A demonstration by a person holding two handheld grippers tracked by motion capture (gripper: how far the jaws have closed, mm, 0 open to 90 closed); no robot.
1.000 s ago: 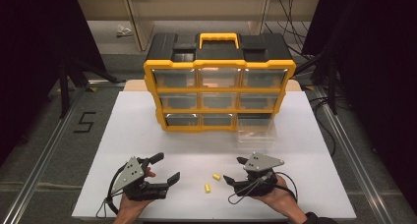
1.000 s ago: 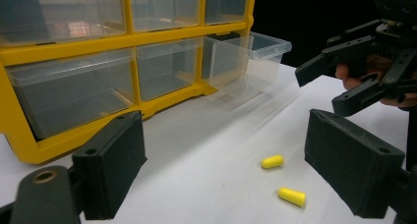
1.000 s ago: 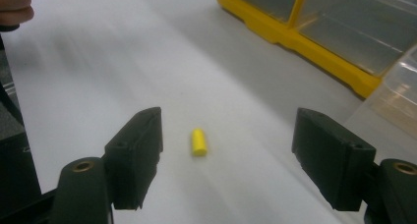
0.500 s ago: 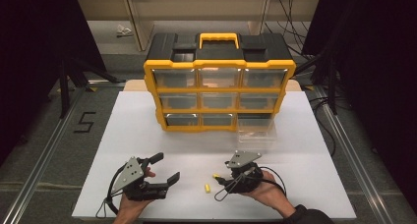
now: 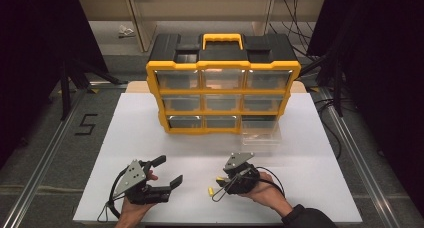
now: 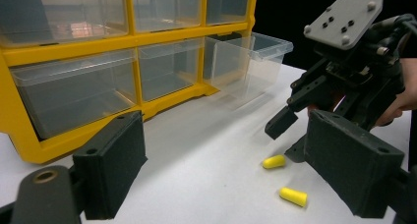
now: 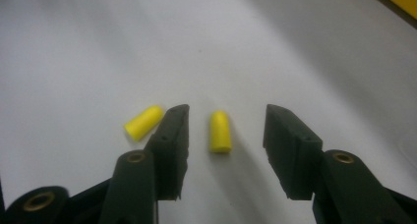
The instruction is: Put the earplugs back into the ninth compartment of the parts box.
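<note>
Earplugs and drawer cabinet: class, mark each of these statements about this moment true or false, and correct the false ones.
1. Two yellow earplugs lie on the white table. True: one earplug sits between the right tool's open jaws, the other earplug just outside them.
2. The right tool has already lifted an earplug. False: both earplugs lie on the table, ungripped.
3. The left tool is shut on an earplug. False: its jaws are open and hold nothing.
4. A clear drawer stands on the table in front of the yellow cabinet. True.
5. The cabinet has a red handle. False: the handle is yellow.
</note>
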